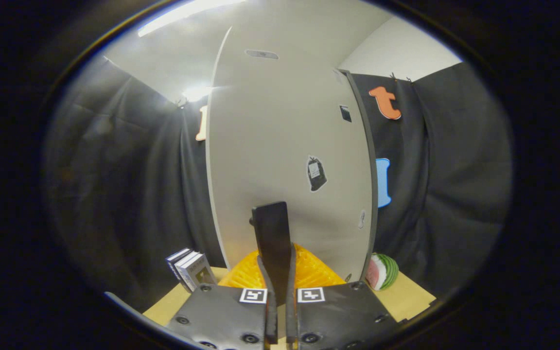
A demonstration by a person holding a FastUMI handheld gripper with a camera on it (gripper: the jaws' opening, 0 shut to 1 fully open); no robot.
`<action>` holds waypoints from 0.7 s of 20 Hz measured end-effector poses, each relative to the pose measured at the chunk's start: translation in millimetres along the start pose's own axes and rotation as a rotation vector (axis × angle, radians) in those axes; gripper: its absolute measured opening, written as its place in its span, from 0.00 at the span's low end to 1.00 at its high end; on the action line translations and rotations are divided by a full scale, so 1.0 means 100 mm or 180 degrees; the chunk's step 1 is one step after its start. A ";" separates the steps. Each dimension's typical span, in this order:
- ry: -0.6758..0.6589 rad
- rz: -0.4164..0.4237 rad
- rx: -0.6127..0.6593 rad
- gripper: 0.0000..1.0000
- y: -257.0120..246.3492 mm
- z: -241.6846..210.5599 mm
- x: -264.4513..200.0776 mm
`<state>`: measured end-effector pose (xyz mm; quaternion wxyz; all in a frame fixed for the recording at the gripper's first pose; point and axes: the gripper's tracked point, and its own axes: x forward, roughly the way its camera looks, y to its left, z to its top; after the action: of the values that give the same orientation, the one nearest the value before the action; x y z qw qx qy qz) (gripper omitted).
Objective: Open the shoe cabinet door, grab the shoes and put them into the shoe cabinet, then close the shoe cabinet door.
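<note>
The white shoe cabinet door stands closed just ahead, with a few small stickers on it and a dark edge down its right side. My gripper is shut on a black flat piece that rises upright from between the fingers in front of the door. I cannot tell whether this piece is fixed to the door. An orange ribbed thing lies at the door's foot, just beyond the fingers and partly hidden by the black piece.
A light wooden table top carries the cabinet. A few small books lean left of the door's foot. A toy watermelon slice sits at its right corner. Black cloth hangs on both sides.
</note>
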<state>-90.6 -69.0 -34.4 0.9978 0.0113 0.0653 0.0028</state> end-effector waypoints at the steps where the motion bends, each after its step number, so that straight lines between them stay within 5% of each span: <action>1: 0.0001 0.0001 0.0006 0.08 -0.07 0.02 -0.06; 14: 0.0173 0.0023 -0.0006 0.08 -0.73 0.09 -0.52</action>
<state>-140.5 -142.4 -20.8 0.9957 0.0106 0.0922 0.0067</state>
